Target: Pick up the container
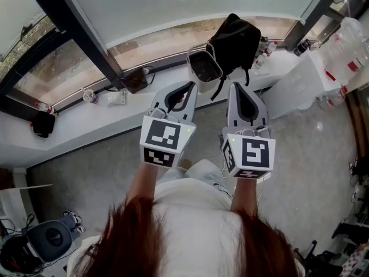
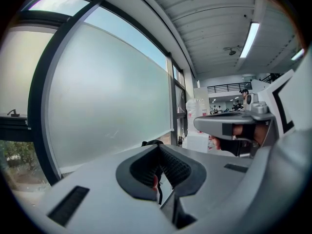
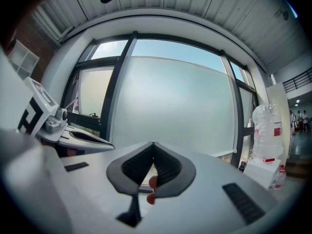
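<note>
- Head view: I'm holding two grippers out in front of me, side by side over the floor [image 1: 98, 172], one in each hand. The left gripper [image 1: 189, 86] and the right gripper [image 1: 238, 86] both point toward the window [image 1: 173, 4].
- Same view: there's one container [image 1: 204, 68], pale with a dark inside and a wire handle. It's standing upright on the white tabletop [image 1: 86, 120] that runs along under the window. It's just past my two gripper tips and roughly between them, and neither one touches it.
- One black bag [image 1: 235, 42] is right beside the container, on its right. One small cup [image 1: 89, 96] sits well off to the left on the same tabletop.
- Left gripper view: my two fingers [image 2: 175, 167] are closed tip to tip, with nothing pinched between them. The top of the black bag just peeks over the tips. My right gripper shows on the right side with a hand wrapped round its handle. I can't make out the container here.
- Right gripper view: same deal, two fingers [image 3: 168, 167] shut together and empty, aimed at the frosted glass. My left gripper shows at the left edge. There's a stack of clear plastic jugs [image 3: 267, 135] off to the right, but I can't count them. No clear sight of the container from here either.
</note>
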The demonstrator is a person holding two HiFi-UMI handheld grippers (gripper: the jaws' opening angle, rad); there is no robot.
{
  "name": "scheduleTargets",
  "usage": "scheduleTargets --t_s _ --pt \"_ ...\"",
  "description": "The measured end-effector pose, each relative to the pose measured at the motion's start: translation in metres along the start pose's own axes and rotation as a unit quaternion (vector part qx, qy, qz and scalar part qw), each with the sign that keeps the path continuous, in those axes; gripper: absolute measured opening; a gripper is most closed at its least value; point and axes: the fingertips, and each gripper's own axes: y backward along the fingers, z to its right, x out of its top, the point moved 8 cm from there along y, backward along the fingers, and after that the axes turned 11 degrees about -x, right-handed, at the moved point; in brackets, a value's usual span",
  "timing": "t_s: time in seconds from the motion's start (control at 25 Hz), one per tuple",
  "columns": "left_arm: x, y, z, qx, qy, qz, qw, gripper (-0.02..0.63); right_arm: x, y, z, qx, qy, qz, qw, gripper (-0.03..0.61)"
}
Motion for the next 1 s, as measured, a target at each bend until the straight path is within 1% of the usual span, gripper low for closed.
scheduleTargets --t_s 0.48,0.72,1.0 --pt "-0.002 -0.032 -0.026 0.004 0.010 -0.004 0.9999 0.020 -0.011 -0.036 0.007 0.006 0.004 -0.009 1.000 0.025" --pt "0.002 -0.068 -0.036 0.010 0.003 -0.009 0.9999 0.020 -0.019 -0.070 0.023 0.016 -0.003 -0.009 1.000 0.025" --pt "0.010 -0.118 -0.059 0.027 0.004 -0.011 0.9996 0.020 -0.025 -0.123 0.050 0.026 -0.005 -0.009 1.000 0.025"
